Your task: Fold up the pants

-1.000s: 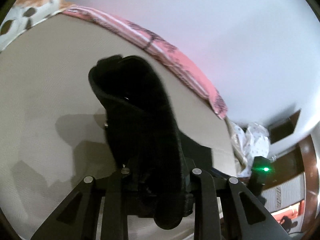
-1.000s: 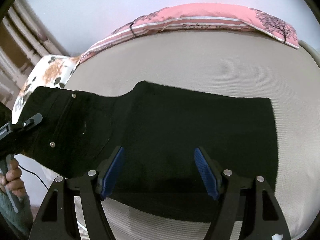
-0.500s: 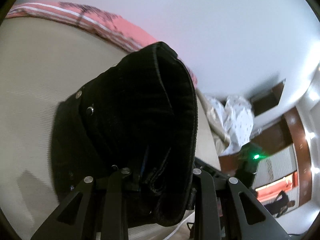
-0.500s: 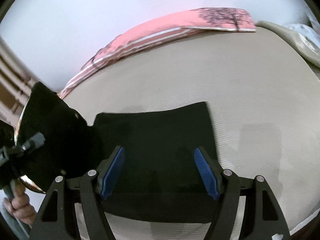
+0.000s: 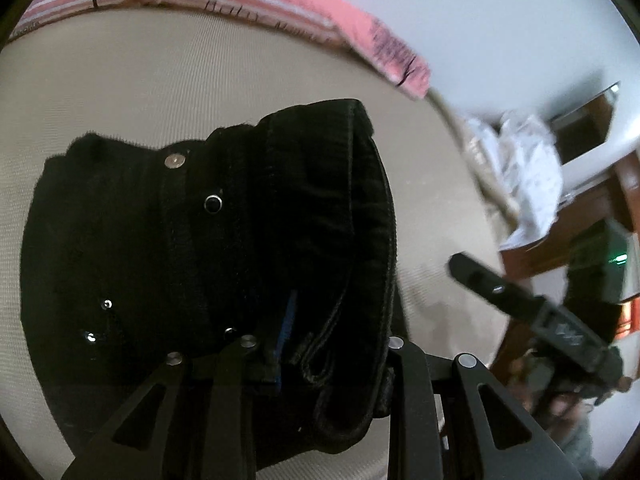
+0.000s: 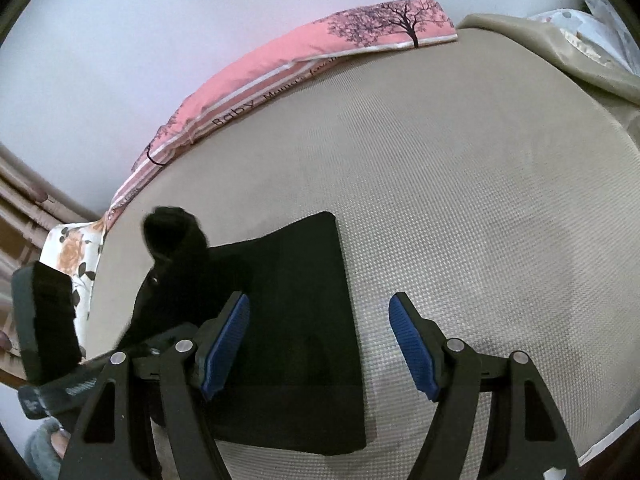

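Black pants (image 6: 300, 312) lie flat on the beige bed (image 6: 460, 200), leg end to the right. My left gripper (image 5: 320, 364) is shut on the waistband (image 5: 320, 208), lifted and bunched with metal buttons showing, over the flat part. My right gripper (image 6: 320, 344) is open and empty, just above the leg's right edge; its blue pads (image 6: 226, 340) straddle that edge. The left gripper's body (image 6: 44, 320) shows at the left of the right wrist view. The right gripper's finger (image 5: 520, 300) shows at the right of the left wrist view.
A pink pillow with a tree print (image 6: 320, 56) lies along the far edge against the white wall. A floral pillow (image 6: 76, 256) is at the left. A beige blanket (image 6: 560, 52) and white cloth (image 5: 524, 168) lie at the right end, with wooden furniture (image 5: 592, 216) beyond.
My left gripper has carried the waistband up and over toward the leg end. The right gripper has swung right, from over the middle of the pants to their right edge.
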`<move>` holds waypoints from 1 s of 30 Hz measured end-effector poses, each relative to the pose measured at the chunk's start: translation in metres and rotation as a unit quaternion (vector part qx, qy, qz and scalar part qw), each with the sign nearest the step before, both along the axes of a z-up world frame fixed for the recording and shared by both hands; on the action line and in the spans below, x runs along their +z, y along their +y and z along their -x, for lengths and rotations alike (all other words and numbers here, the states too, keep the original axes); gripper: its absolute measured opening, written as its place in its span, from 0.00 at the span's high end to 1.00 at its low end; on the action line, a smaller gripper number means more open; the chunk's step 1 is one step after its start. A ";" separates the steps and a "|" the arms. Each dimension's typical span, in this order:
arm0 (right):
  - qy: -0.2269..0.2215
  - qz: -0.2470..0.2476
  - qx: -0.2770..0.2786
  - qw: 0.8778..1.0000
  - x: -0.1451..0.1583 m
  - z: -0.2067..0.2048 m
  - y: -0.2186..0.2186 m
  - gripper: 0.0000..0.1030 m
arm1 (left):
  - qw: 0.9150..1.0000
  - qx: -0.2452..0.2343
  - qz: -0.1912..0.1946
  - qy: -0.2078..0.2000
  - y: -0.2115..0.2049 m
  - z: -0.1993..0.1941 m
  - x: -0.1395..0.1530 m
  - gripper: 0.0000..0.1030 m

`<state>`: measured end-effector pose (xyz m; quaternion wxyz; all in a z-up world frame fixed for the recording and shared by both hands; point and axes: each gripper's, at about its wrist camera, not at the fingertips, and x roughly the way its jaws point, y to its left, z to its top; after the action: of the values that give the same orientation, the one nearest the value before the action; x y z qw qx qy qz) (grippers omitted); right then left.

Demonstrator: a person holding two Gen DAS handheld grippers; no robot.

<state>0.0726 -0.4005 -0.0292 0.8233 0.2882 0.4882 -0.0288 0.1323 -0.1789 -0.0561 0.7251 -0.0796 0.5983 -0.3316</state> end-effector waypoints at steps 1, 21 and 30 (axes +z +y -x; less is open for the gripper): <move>0.000 -0.001 0.001 1.000 -0.001 0.000 -0.001 0.32 | 1.000 -0.002 -0.010 -0.006 -0.004 0.002 0.000 0.72; -0.002 -0.094 0.132 0.987 -0.029 -0.022 0.019 0.32 | 0.994 0.015 -0.048 -0.100 0.048 0.015 0.044 0.19; 0.011 -0.122 0.199 0.972 -0.052 -0.052 0.022 0.35 | 0.980 0.147 -0.106 -0.083 0.155 -0.004 0.023 0.19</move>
<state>0.1246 -0.3788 -0.0816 0.7659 0.2830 0.5445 0.1921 0.1365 -0.0244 -0.0330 0.8171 -0.0614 0.5499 -0.1618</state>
